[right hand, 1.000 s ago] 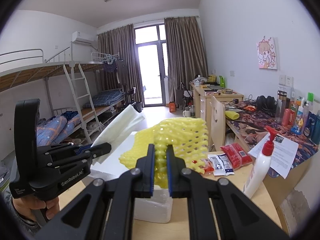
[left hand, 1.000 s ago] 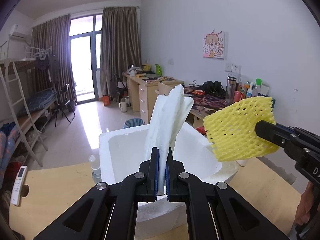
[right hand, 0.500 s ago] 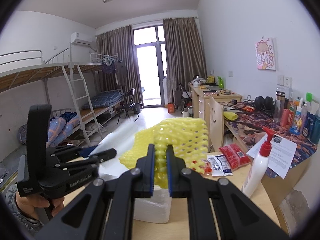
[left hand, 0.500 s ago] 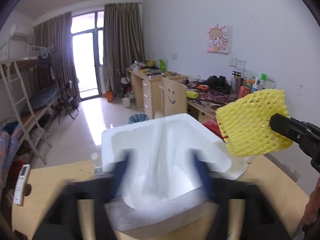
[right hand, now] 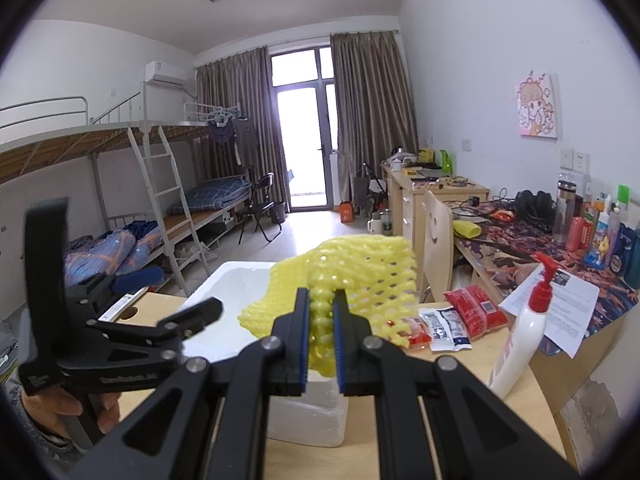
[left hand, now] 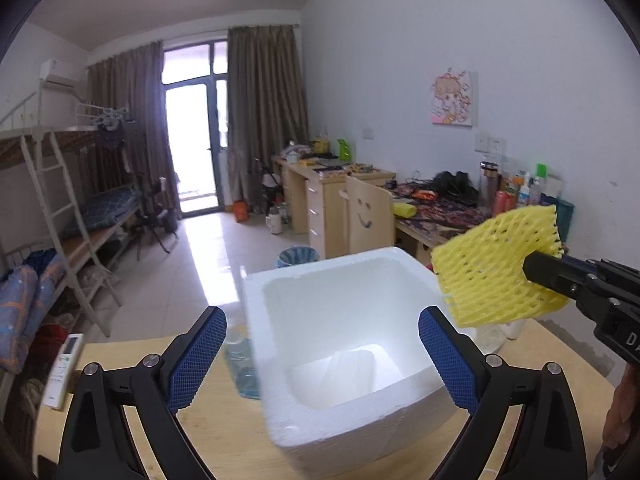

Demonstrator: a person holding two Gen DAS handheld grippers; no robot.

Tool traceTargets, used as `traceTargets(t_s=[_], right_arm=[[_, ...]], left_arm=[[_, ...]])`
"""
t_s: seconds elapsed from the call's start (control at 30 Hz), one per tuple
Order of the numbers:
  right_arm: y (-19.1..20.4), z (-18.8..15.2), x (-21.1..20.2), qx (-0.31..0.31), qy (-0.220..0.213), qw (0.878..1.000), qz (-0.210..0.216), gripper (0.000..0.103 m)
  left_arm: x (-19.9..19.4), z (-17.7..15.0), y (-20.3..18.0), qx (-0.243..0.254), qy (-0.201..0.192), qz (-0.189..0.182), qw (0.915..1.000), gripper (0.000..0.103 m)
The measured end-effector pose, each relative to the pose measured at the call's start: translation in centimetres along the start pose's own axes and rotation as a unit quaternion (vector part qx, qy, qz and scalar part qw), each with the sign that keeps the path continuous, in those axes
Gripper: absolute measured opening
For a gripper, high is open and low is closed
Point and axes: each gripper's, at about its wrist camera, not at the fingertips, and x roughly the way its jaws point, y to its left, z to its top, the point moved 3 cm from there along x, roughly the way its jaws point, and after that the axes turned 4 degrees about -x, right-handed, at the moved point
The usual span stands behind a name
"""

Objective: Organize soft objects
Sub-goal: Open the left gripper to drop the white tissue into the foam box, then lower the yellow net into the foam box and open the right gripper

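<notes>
A white foam box (left hand: 320,276) stands on the wooden table (left hand: 224,432). The white foam sheet (left hand: 348,364) lies flat on its bottom. My left gripper (left hand: 322,316) hangs over the box's near rim, its jaws opening wide with nothing pressed between the blue pads. My right gripper (right hand: 322,300) is shut on a yellow foam net (right hand: 360,264). It holds the net in the air above the right side of the box (right hand: 236,276). In the left wrist view that net (left hand: 496,276) and the right gripper (left hand: 536,268) come in from the right. The left gripper (right hand: 176,296) shows at the left.
A remote control (left hand: 64,368) lies at the table's left edge, and a clear water bottle (left hand: 240,360) stands just left of the box. Right of the box are red and white snack packets (right hand: 472,312) and a white pump bottle (right hand: 524,328). A hand (right hand: 60,404) grips the left tool.
The left gripper opened and let go of the white foam sheet, which dropped from upright into the box. The right gripper kept the yellow net where it was.
</notes>
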Motion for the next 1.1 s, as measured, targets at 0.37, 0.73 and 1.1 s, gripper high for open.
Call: traceTargets(t_s=[0.37,0.73,1.1], right_arm=[[3.0,0.1,1.9,-0.007,0.012,0.999,0.032,0.013],[5.5,0.4,4.3,-0.021,0.026,0.999,0.037,0.013],[5.1,0.2,5.5,-0.019,0.034,0.999,0.022,0.013]], left_arm=[[-2.9,-0.2,3.8,-0.022,-0.020,0.050,0.9983,0.098],[-5.4,0.0,7.1,-0.041,-0.039,0.088,0.9945,0.099],[-5.3,0.0,7.3,-0.048,-0.036,0.084,0.9947,0.099]])
